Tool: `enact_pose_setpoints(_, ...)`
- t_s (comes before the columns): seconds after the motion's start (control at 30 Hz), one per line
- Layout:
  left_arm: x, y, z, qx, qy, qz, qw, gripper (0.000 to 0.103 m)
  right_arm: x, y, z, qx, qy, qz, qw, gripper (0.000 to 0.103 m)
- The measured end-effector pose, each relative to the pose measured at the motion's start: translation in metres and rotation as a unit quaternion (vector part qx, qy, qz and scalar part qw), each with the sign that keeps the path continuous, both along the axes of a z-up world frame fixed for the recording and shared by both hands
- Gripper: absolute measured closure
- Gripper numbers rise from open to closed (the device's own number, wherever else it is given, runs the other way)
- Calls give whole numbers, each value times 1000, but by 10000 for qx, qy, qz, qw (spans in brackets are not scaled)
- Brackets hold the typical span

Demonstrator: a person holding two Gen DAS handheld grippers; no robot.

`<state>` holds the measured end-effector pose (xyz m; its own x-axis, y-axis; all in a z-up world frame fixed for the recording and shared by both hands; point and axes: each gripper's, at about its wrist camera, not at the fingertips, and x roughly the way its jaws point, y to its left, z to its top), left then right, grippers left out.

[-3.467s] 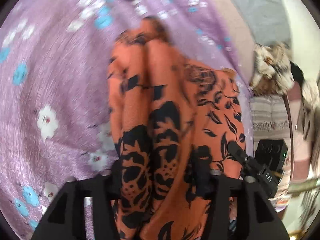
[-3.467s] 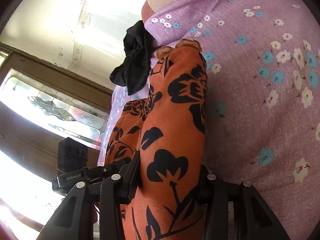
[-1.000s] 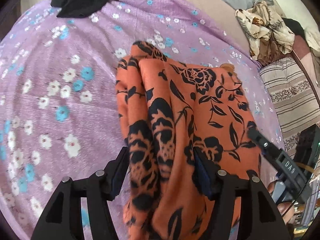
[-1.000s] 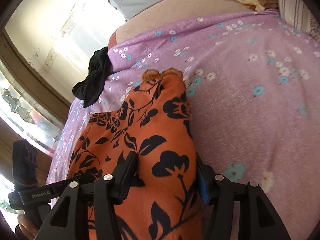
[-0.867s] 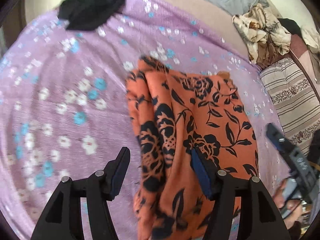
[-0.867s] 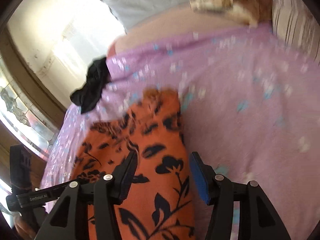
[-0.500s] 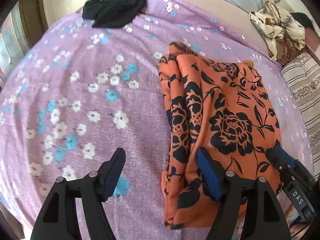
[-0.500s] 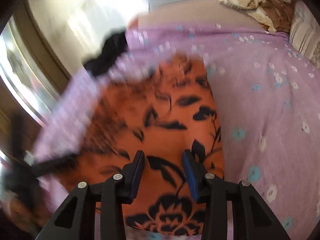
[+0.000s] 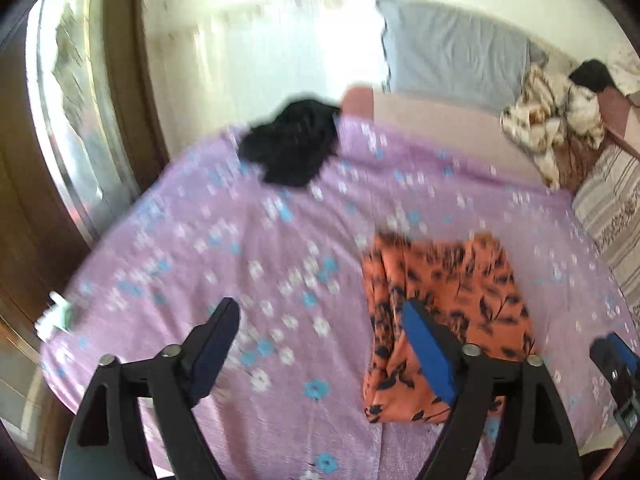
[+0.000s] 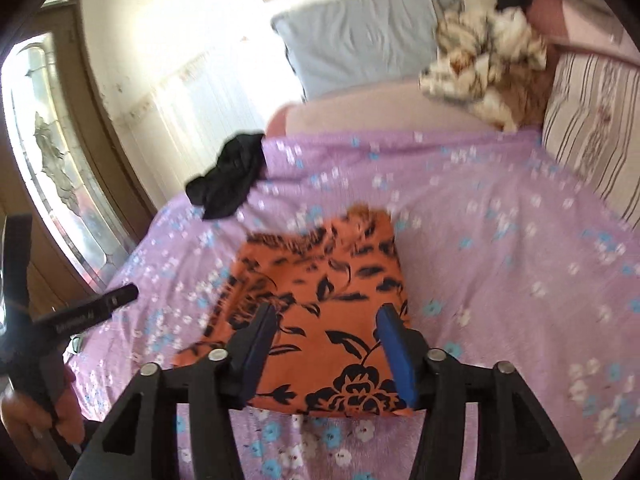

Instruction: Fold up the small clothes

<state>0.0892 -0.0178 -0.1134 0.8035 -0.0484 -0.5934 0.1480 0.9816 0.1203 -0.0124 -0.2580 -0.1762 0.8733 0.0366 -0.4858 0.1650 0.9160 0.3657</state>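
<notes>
- The orange garment (image 10: pixel 320 312) lies folded near the bed's (image 9: pixel 200 240) front edge.
- Left gripper (image 9: pixel 324 350) and right gripper (image 10: pixel 324 340) have just been opening; both are spread and empty.
- This fold looks finished; next, probably fetch the black garment (image 9: pixel 292 148) at the far-left corner.

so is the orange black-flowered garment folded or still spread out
Folded. The orange garment with black flowers lies as a compact rectangle with layered edges on the purple floral bedsheet, neither gripper holding it.
</notes>
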Motion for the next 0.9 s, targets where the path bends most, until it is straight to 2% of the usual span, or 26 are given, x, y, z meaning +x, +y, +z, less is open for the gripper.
enact_pose_setpoints(0.17,-37,-4,43,137,-648,-1,9978,11,-34,6,33,-321,-216,-91,9992,38)
enact_pose_setpoints(0.27,-57,-10,62,240,-847,-53,9961,7,-50,11,52,-467,-345,-121,9982,36)
enact_pose_setpoints(0.43,-92,-13,87,204,-1219,-89,9923,2,-80,20,83,-726,-579,-245,9954,34)
enact_pose_setpoints(0.7,-130,-15,115,49,-1449,-236,9891,1,-120,26,118,-842,-962,-301,9913,31)
enact_pose_setpoints(0.9,-146,-15,126,65,-1592,-243,9869,1,-134,32,130,-958,-1081,-370,9888,31)
